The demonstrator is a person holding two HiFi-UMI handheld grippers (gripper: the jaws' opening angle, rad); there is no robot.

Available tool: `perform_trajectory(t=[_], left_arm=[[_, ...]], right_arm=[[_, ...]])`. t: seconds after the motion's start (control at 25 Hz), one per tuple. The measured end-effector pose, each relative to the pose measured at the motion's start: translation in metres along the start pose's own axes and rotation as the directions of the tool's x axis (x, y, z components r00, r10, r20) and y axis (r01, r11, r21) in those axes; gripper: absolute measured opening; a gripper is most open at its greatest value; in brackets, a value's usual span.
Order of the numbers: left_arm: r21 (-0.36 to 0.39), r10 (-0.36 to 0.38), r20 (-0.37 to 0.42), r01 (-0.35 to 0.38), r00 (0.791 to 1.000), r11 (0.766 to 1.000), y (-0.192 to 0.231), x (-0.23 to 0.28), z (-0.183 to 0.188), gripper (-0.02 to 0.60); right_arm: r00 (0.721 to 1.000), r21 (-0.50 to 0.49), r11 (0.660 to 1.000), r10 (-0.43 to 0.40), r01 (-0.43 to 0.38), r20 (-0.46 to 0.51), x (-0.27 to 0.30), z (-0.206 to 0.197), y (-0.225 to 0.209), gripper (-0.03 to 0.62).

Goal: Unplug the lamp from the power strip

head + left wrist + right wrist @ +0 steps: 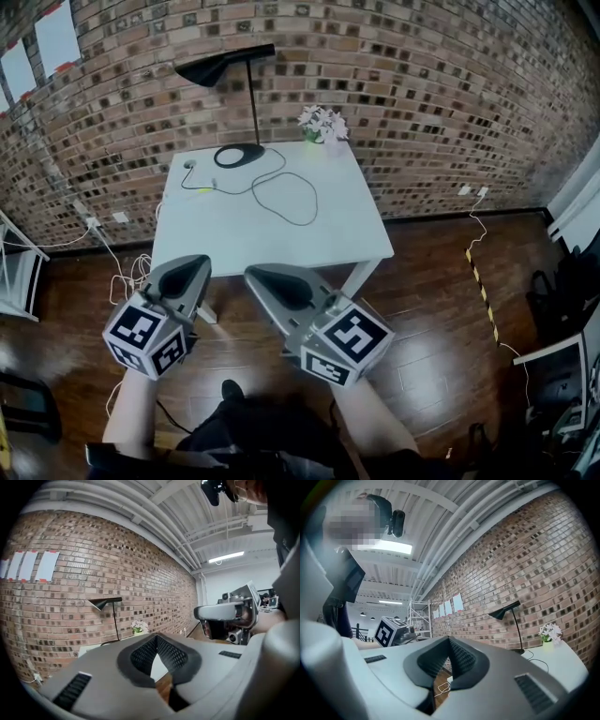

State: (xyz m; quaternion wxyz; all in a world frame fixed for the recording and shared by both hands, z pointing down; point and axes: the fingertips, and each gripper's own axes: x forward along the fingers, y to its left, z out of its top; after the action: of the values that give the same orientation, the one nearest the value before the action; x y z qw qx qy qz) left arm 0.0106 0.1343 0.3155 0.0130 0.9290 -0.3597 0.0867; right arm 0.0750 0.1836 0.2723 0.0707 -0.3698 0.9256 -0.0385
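Note:
A black desk lamp (251,94) stands at the back of a white table (216,234), its round base (239,155) near the far edge. Its black cord (292,195) loops over the tabletop toward the left side. White cables and a small white block (446,682) lie on the wood floor left of the table; I cannot tell if that is the power strip. My left gripper (194,270) and right gripper (261,277) hover side by side before the table's near edge, both shut and empty. The lamp also shows beyond the left gripper (157,637) and the right gripper (449,640).
A small pot of pale flowers (323,124) sits at the table's back right corner. The brick wall (422,103) runs behind, with outlets (94,223) low on the left. A white cable (476,246) trails on the floor at right. Shelving (19,272) stands far left.

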Motion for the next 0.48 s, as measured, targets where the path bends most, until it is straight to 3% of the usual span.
perform_trajectory(t=[0.48], left_arm=[[0.024, 0.059, 0.014, -0.059, 0.998, 0.998, -0.001, -0.025, 0.006, -0.001]], right_arm=[[0.998, -0.009, 0.998, 0.065, -0.066, -0.020, 0.005, -0.004, 0.021, -0.008]])
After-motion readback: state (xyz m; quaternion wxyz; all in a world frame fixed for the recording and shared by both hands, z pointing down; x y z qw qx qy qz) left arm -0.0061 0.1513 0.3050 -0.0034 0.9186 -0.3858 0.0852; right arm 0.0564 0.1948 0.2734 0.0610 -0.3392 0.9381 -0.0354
